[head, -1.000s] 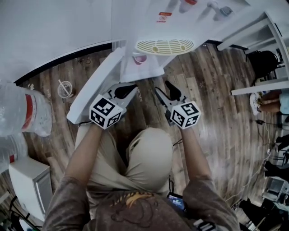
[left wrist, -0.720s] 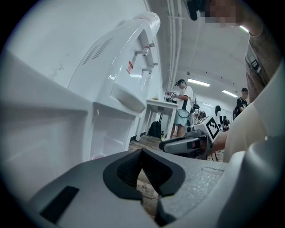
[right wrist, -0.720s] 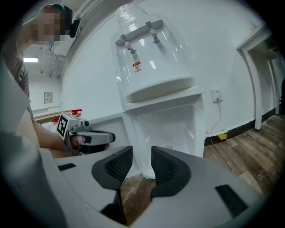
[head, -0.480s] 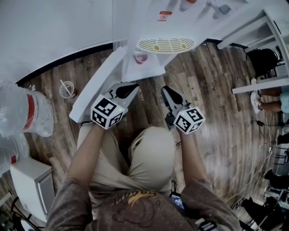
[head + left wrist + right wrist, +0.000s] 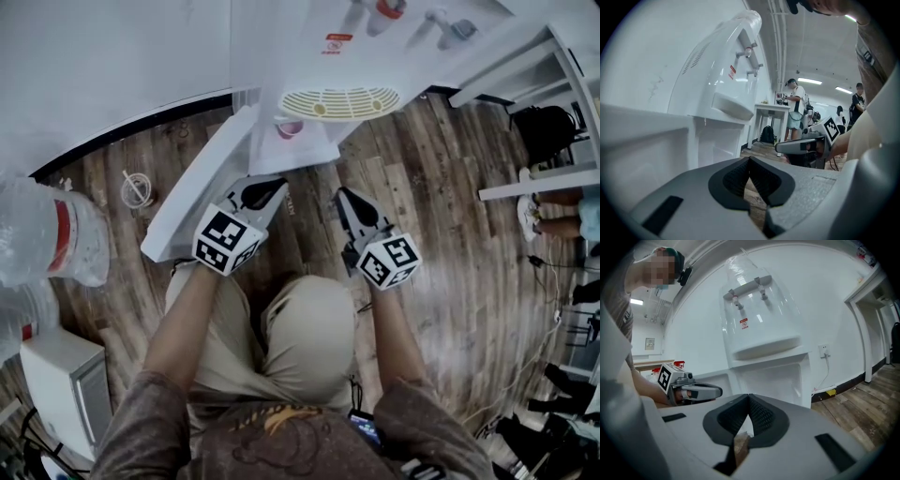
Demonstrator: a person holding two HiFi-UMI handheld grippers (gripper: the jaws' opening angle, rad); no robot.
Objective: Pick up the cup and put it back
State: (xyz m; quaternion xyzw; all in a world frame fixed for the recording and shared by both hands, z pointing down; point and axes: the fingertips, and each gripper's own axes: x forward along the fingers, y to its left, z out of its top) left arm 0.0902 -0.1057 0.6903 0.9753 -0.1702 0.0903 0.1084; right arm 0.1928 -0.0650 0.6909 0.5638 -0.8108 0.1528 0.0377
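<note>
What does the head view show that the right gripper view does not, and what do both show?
Only the head view shows the small pink cup by the open white door and the large clear plastic bottle with a red label. Only the right gripper view shows the white wall socket with its cable. Both show the tall white water dispenser, the left gripper with its marker cube and the brown wooden floor.

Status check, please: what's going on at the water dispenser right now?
Left gripper shut, empty. Right gripper just closed on nothing. Pinkish cup sits untouched below the drip tray. Nothing blocking the reach.
</note>
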